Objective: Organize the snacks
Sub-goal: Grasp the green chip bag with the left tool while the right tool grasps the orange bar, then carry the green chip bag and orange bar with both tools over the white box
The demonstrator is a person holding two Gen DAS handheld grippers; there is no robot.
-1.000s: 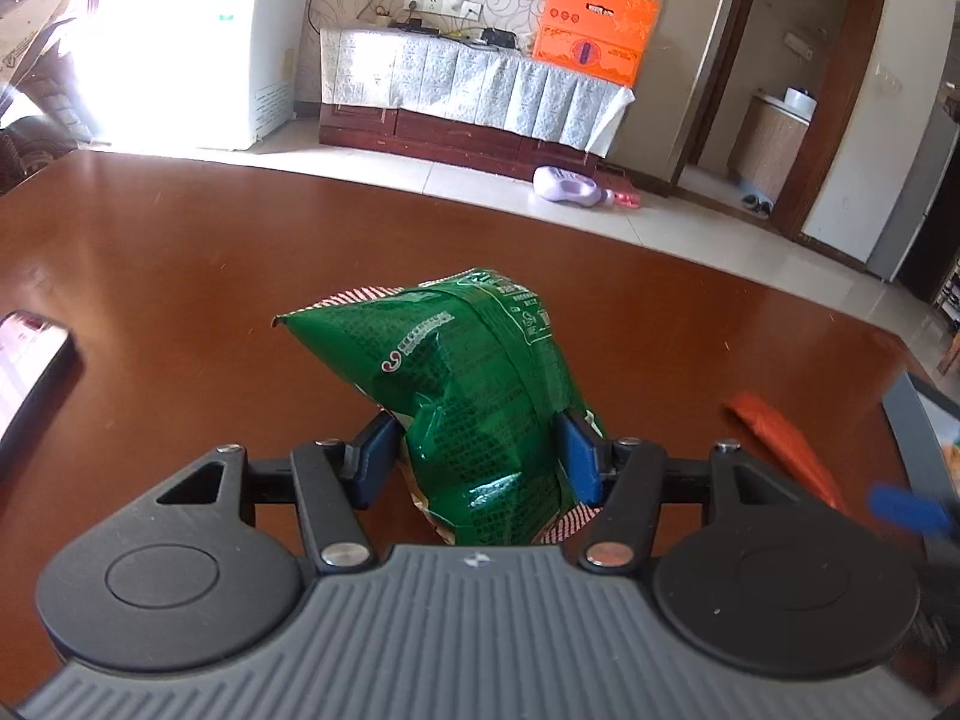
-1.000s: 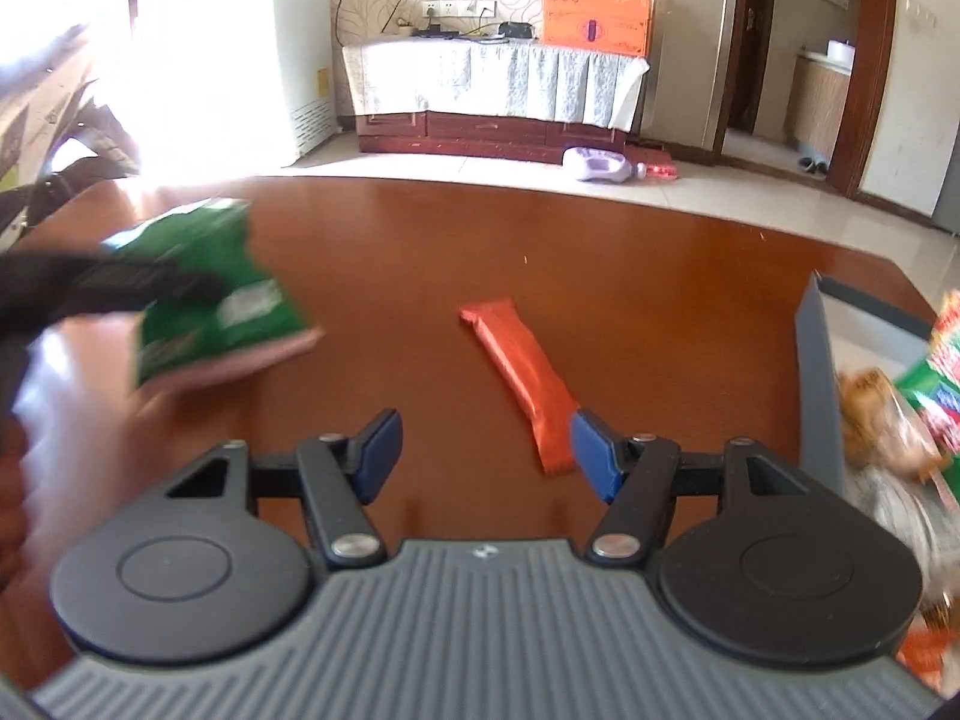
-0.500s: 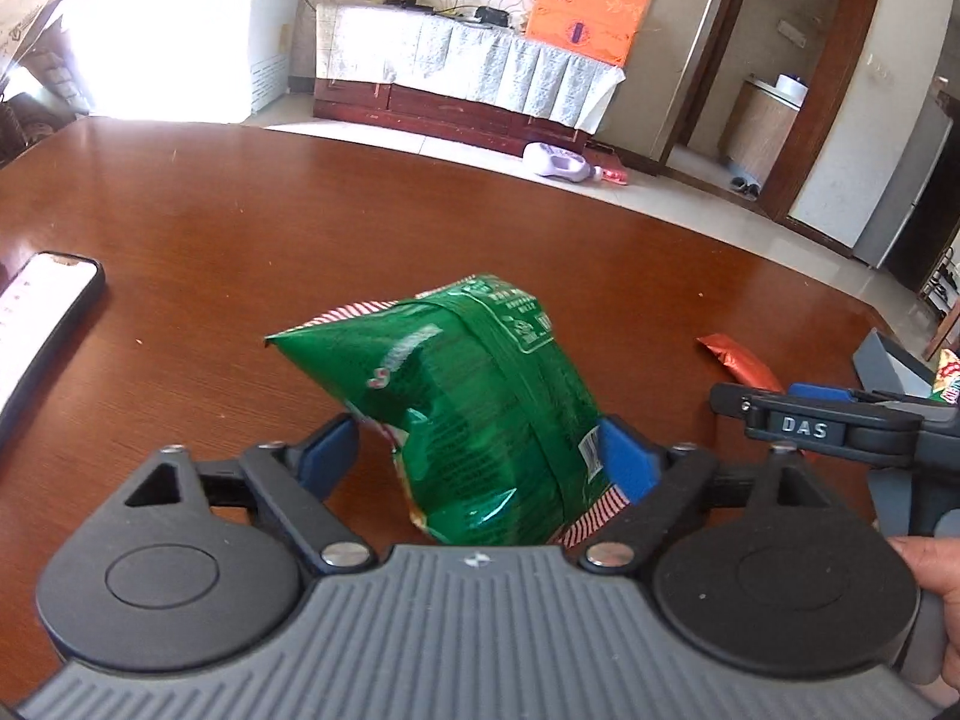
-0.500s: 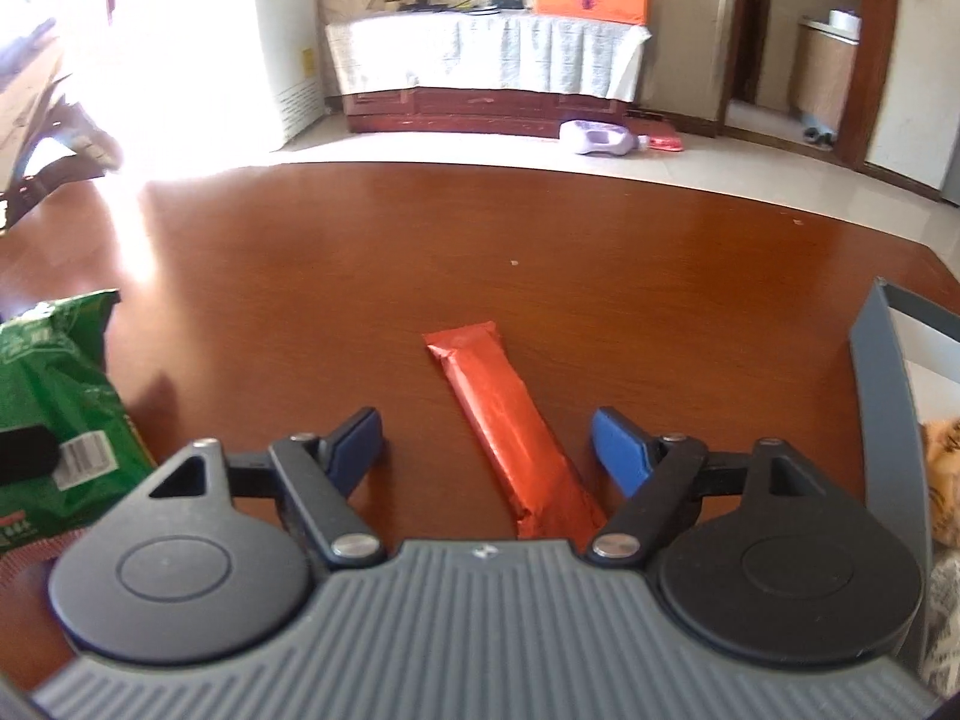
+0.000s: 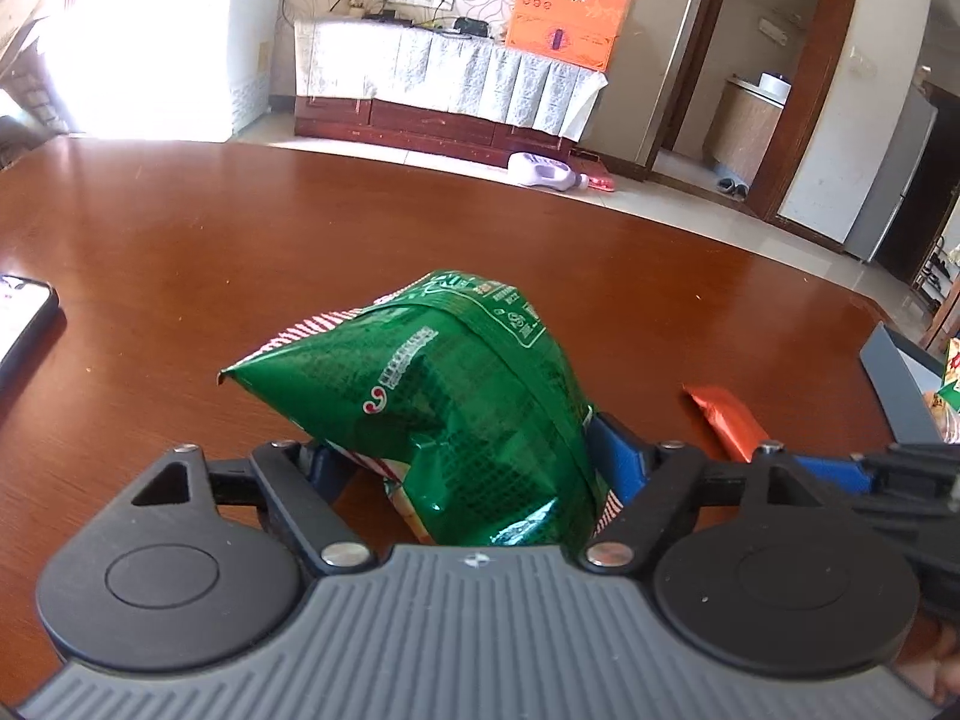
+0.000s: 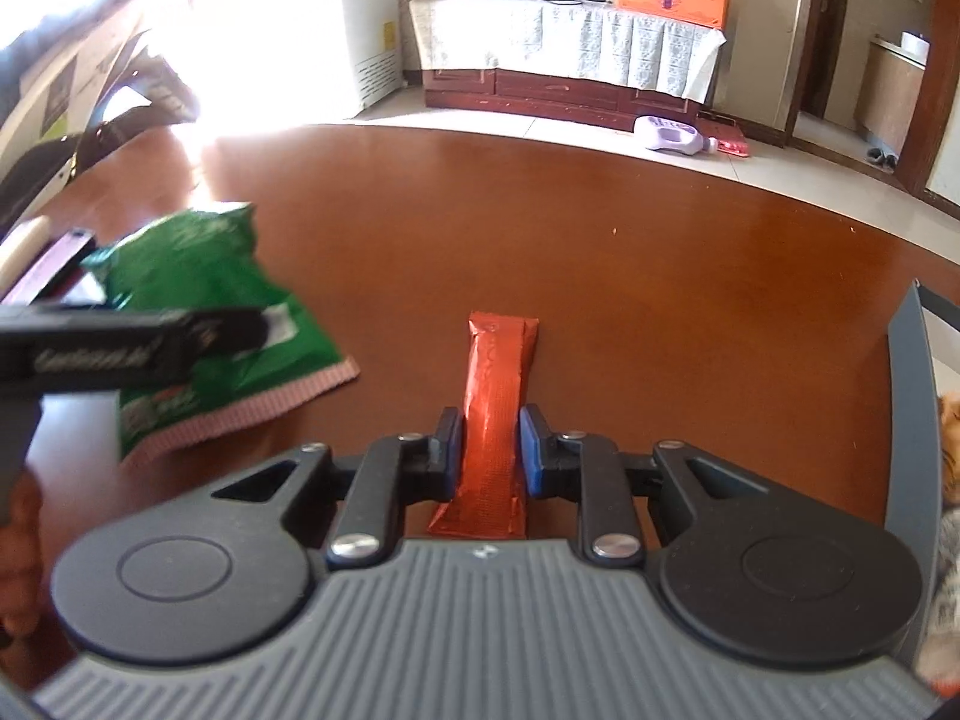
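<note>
So my left gripper point(image 5: 462, 468) has its fingers clamped on the green snack bag point(image 5: 444, 402), which fills the middle of the left wrist view above the brown counter point(image 5: 240, 252). My right gripper point(image 6: 491, 450) is pinching the orange snack bar point(image 6: 495, 408) dead centre in the right wrist view. The grey bin point(image 6: 909, 420) sits at the right edge.

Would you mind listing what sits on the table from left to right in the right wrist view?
Green snack bag → orange snack bar, clamped in the right gripper → grey bin at the right edge.
</note>
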